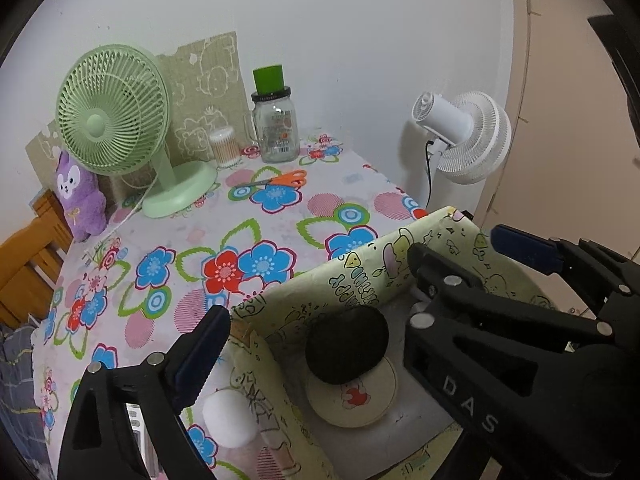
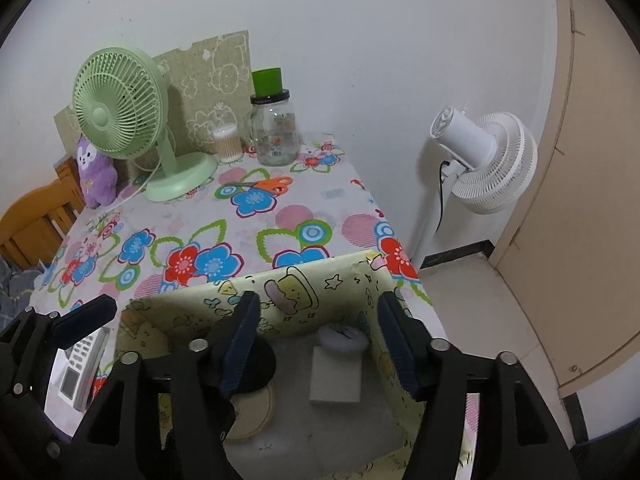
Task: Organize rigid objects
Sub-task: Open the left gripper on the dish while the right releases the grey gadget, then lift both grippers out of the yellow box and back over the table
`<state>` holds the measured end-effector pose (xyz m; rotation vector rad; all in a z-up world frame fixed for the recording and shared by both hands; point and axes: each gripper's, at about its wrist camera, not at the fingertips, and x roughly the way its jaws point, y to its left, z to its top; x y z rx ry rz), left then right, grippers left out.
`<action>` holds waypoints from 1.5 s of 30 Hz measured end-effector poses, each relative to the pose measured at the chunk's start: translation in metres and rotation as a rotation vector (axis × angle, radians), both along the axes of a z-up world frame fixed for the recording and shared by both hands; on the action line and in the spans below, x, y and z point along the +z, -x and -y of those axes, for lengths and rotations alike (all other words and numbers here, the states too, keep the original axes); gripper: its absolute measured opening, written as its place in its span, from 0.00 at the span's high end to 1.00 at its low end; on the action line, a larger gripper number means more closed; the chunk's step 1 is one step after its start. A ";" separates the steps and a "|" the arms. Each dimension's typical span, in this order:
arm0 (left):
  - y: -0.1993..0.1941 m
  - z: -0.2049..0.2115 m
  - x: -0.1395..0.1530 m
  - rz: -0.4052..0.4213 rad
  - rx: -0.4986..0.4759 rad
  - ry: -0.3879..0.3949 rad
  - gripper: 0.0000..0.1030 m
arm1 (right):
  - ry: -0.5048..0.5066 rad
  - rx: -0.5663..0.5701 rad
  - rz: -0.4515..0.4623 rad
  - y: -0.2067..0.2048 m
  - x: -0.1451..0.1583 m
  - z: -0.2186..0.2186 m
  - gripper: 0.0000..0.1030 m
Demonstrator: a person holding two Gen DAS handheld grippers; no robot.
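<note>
right gripper [image 1: 452, 248] | marked "DAS" | jaws apart over box [image 1: 360, 276]

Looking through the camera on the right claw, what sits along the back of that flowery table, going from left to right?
Purple plush toy → green desk fan → cotton swab tub → glass jar with a green cup on its lid. Off the table, farther right: white standing fan.

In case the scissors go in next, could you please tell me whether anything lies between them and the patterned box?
Nothing visible does. The orange scissors lie on the floral tablecloth, and only bare cloth separates them from the patterned box. Its wall facing them stands upright, so they would probably need lifting over it.
</note>
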<state>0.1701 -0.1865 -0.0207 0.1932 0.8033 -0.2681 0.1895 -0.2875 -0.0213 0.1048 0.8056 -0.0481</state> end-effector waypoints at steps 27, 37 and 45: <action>0.066 -0.045 0.033 0.093 -0.030 0.038 0.00 | 0.033 -0.032 0.130 0.080 0.043 -0.039 0.03; 0.085 -0.064 0.038 0.108 -0.018 0.032 0.00 | 0.024 -0.017 0.152 0.103 0.050 -0.059 0.02; 0.099 -0.081 0.040 0.120 0.002 0.038 0.00 | 0.031 0.007 0.173 0.117 0.055 -0.076 0.02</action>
